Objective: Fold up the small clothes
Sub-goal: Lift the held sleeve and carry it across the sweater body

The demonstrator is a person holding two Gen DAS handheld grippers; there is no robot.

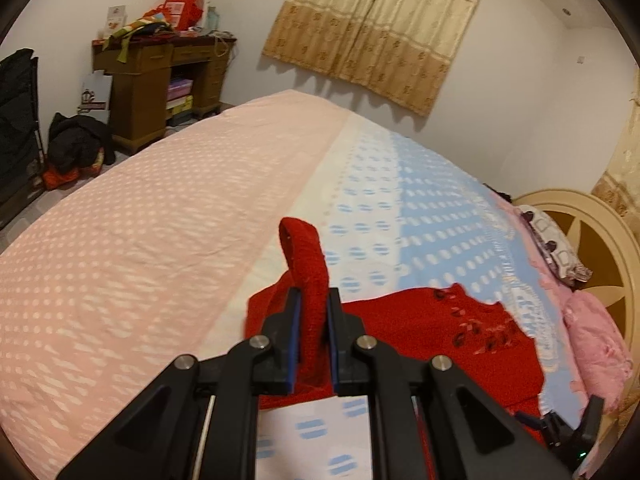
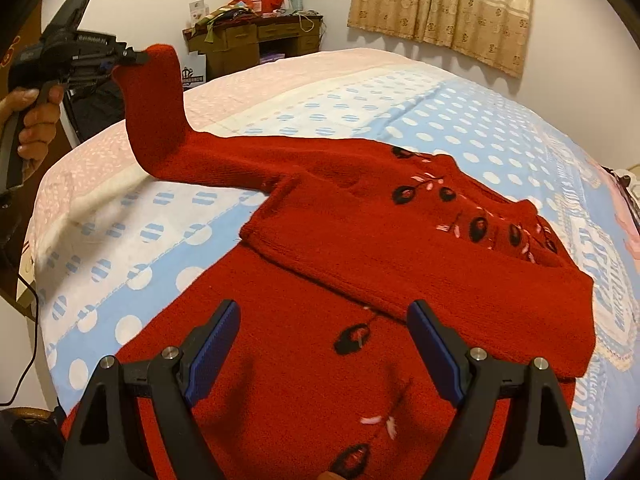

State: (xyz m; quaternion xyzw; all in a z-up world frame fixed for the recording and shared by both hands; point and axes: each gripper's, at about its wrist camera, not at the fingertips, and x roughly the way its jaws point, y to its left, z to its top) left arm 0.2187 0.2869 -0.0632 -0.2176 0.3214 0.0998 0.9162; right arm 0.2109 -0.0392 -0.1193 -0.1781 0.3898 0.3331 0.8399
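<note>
A red knitted sweater (image 2: 360,248) with dark flower patterns lies spread on the bed, one sleeve folded across its body. My left gripper (image 1: 313,300) is shut on the cuff of the other sleeve (image 1: 306,256), which loops up above the fingers. In the right wrist view that left gripper (image 2: 136,58) is held by a hand at the upper left and lifts the sleeve (image 2: 156,120) off the bed. My right gripper (image 2: 324,312) hovers open over the sweater's lower body, nothing between its fingers.
The bed (image 1: 140,220) has a pink and blue dotted sheet. A wooden desk (image 1: 160,80) piled with things stands by the far wall, dark bags (image 1: 76,144) beside it. Curtains (image 1: 376,28) hang behind. Pink pillows (image 1: 592,340) and a headboard (image 1: 600,240) lie at the right.
</note>
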